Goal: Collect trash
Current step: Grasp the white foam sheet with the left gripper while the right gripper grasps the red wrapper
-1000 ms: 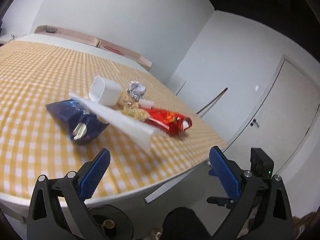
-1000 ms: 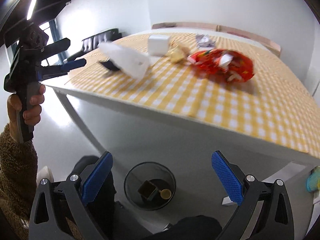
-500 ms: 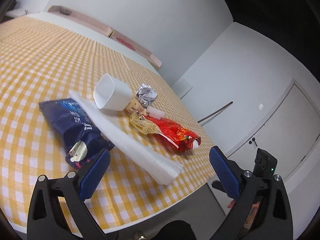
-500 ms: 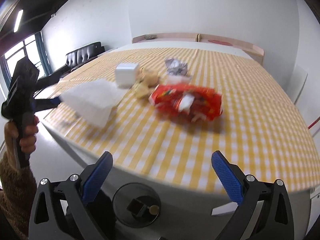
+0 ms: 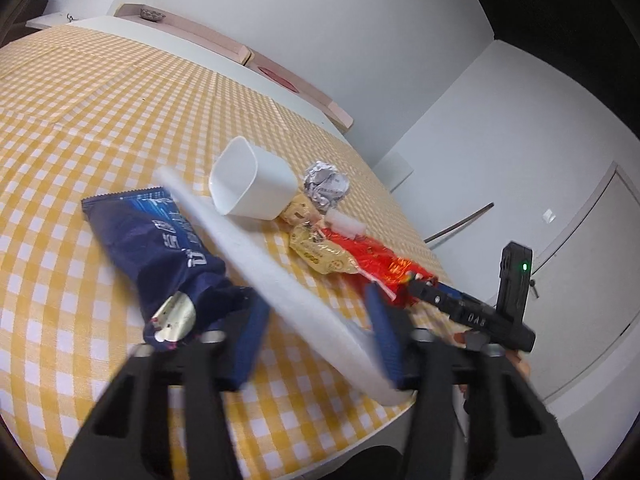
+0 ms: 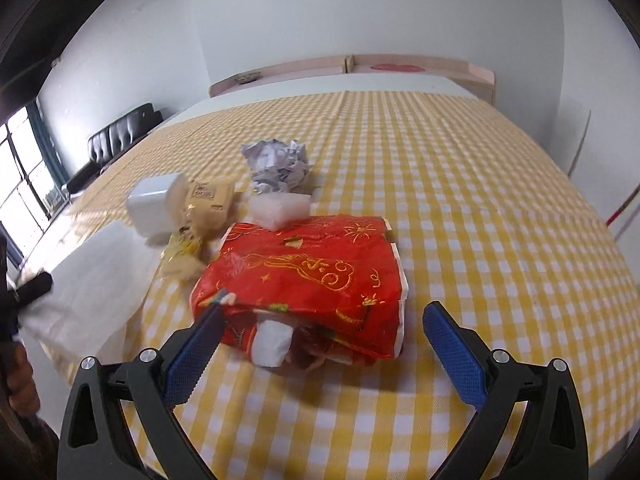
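Note:
On the yellow checked table (image 6: 460, 184) lies a long white sheet (image 5: 280, 272), and its near end sits between the closing jaws of my left gripper (image 5: 316, 340). The left pad still stands apart from the sheet. A dark blue snack bag (image 5: 160, 248) lies just left of it. My right gripper (image 6: 324, 354) is open and wide, straddling the near end of the red packet (image 6: 312, 272) without touching it. Behind the packet are a gold wrapper (image 6: 200, 216), a tipped white cup (image 6: 154, 204), a small white block (image 6: 280, 208) and a crumpled paper ball (image 6: 278, 164).
The table's near edge runs just under both grippers. Pink boards (image 6: 360, 66) stand at the table's far end, and a black sofa (image 6: 116, 136) sits beyond them to the left. A person's hand (image 6: 20, 380) grips the left tool. A white door (image 5: 592, 280) is on the right.
My left gripper came in low over the table to the white sheet and its jaws narrowed. My right gripper swung up from the bin under the table and closed in on the red packet.

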`<act>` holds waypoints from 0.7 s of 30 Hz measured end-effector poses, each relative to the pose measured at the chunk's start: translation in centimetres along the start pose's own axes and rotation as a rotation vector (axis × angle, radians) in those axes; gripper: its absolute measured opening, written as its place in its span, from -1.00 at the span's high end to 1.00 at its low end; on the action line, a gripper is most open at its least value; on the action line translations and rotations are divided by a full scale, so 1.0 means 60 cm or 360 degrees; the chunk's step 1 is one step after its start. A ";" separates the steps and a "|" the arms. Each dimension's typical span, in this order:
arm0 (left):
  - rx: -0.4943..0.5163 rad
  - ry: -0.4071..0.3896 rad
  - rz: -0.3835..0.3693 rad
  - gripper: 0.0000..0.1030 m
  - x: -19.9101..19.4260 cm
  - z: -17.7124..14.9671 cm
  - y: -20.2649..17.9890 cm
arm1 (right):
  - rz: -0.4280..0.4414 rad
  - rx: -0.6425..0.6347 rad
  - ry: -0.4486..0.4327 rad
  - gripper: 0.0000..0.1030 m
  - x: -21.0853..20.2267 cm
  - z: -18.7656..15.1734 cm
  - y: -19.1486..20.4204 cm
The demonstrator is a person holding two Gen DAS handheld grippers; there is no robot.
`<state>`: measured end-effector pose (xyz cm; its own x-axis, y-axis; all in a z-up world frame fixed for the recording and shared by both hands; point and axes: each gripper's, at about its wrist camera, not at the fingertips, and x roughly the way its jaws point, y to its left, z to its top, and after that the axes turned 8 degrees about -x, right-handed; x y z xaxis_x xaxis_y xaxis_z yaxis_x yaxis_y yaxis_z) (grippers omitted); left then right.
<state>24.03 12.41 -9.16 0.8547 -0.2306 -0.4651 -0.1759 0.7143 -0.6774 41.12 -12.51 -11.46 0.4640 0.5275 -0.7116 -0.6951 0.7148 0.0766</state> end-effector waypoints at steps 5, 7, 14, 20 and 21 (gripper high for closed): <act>0.0090 -0.0011 0.0002 0.86 -0.004 -0.010 -0.005 | 0.0146 0.0062 0.0045 0.38 0.020 -0.006 -0.007; 0.0143 -0.0036 0.0027 0.87 -0.012 -0.015 -0.015 | 0.0114 0.0049 0.0028 0.44 0.013 -0.010 -0.005; 0.0239 -0.0118 0.0049 0.87 -0.058 -0.029 -0.032 | 0.0077 0.0048 -0.0086 0.55 -0.045 -0.034 -0.002; 0.0308 -0.0217 0.0079 0.87 -0.122 -0.044 -0.043 | 0.0076 0.0036 -0.0142 0.74 -0.095 -0.056 0.003; 0.0312 -0.0230 0.0091 0.87 -0.130 -0.047 -0.044 | 0.0079 0.0040 -0.0144 0.79 -0.102 -0.058 0.004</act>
<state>16.43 10.45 -5.33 0.9095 -0.0992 -0.4037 -0.1400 0.8413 -0.5221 36.21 -17.19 -9.50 0.4779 0.6013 -0.6404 -0.7049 0.6975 0.1288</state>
